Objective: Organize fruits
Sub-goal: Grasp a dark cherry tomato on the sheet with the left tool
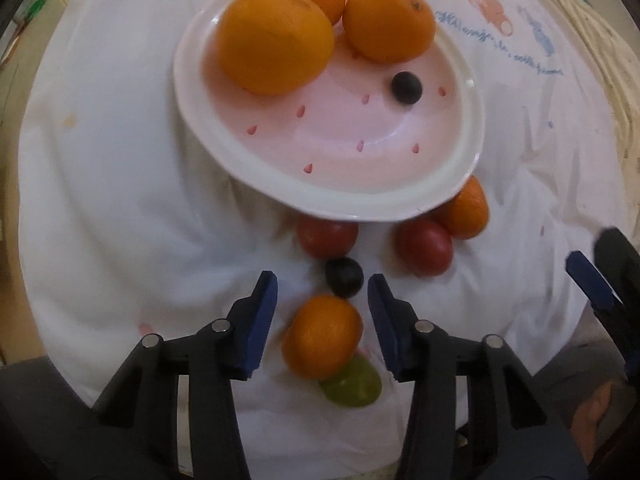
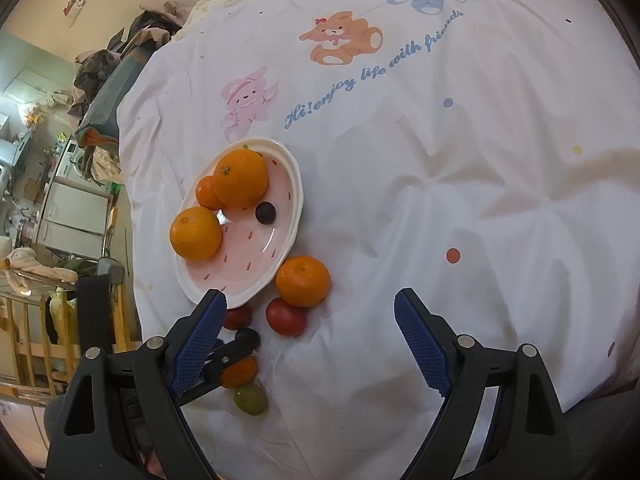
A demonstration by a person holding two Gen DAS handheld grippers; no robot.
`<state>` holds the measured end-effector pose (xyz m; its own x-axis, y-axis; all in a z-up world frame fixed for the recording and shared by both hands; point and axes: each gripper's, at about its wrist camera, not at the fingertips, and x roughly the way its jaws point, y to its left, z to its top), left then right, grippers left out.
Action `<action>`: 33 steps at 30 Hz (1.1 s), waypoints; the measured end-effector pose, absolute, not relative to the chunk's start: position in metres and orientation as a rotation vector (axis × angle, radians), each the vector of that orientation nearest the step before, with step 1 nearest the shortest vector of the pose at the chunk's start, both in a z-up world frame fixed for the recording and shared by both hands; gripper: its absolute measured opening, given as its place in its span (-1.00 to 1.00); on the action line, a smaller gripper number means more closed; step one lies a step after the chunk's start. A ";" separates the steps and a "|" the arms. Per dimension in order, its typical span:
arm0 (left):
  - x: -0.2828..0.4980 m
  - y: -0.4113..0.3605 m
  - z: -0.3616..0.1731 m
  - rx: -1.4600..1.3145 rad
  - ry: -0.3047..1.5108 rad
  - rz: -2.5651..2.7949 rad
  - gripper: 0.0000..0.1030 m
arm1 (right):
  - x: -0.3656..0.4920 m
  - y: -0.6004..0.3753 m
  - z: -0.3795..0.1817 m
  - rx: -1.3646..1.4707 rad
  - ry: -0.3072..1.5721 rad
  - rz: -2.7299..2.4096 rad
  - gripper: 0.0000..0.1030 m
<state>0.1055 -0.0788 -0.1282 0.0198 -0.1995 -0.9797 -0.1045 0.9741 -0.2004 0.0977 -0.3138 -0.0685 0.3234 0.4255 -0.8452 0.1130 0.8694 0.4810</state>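
Observation:
A pink plate point(image 1: 400, 204) point(image 2: 294, 184) on the white bedsheet holds three oranges point(image 1: 276, 40) point(image 2: 240, 178) and a dark grape point(image 1: 406, 87) point(image 2: 265, 213). Below it lie two red tomatoes point(image 1: 326, 236) point(image 1: 426, 246), an orange point(image 1: 466, 208) point(image 2: 303, 281), a dark grape point(image 1: 344, 278), a small orange point(image 1: 322, 336) and a green grape point(image 1: 352, 384) point(image 2: 251, 399). My left gripper point(image 1: 322, 288) is open, its fingers on either side of the small orange. My right gripper point(image 2: 310, 304) is open and empty above the sheet, right of the fruit.
The sheet point(image 2: 440, 160) has cartoon prints and blue lettering and lies in soft folds. The bed's left edge point(image 2: 124, 200) drops off to a cluttered room with wooden rails point(image 2: 24, 344). My right gripper's finger shows at the right edge of the left wrist view point(image 1: 592, 284).

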 end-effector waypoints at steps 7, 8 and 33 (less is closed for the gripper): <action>0.110 -0.085 -0.130 -0.261 1.577 -0.097 -0.54 | 0.098 -0.315 -0.070 0.523 1.247 0.222 0.72; 0.110 -0.085 -0.130 -0.265 1.581 -0.095 -0.55 | 0.098 -0.315 -0.070 0.524 1.247 0.223 0.72; 0.095 -0.047 -0.026 -0.202 1.346 -0.109 -0.65 | 0.098 -0.315 -0.070 0.504 1.253 0.209 0.72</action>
<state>0.0948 -0.0465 -0.0259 0.2218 -0.1947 -0.9555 -0.0379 0.9774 -0.2079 0.0981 -0.3148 -0.0705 0.3113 0.4194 -0.8527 0.1193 0.8730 0.4730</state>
